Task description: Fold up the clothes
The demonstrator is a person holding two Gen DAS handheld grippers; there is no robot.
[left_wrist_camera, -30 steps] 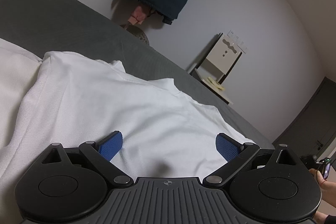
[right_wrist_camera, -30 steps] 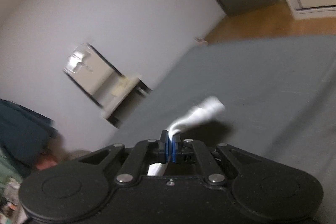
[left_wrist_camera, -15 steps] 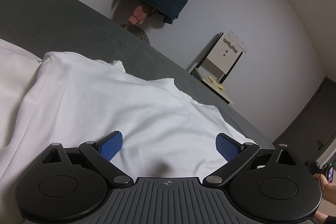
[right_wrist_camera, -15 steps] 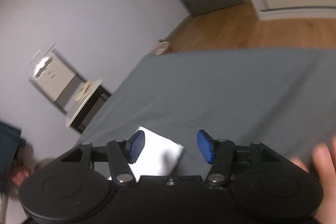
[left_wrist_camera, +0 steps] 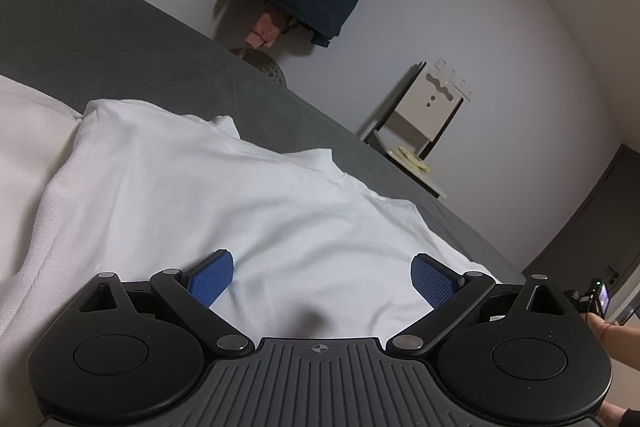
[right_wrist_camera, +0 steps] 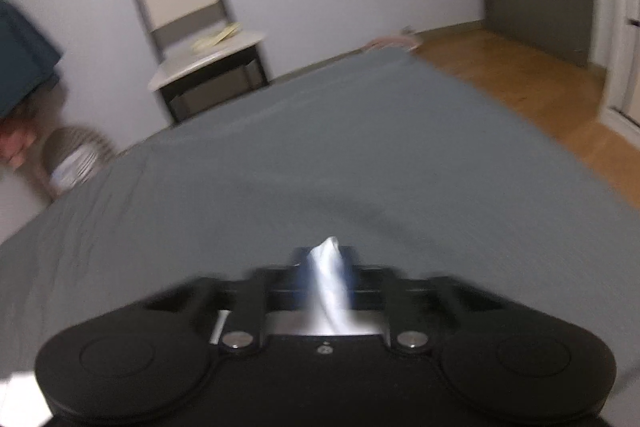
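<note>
Two grippers are engaged: the right gripper is clamped on a pinch of the white cotton garment, while the left gripper is spread wide above it. Beyond, the garment is spread on the grey bed. A fold is judged underway; the pinched edge should next be carried across.

bare grey bed ahead; chair beyond far edge.

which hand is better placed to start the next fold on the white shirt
Right, probably: the right tool is shut on a white fabric edge, while the left tool hangs open over the white cotton shirt, gripping nothing.
</note>
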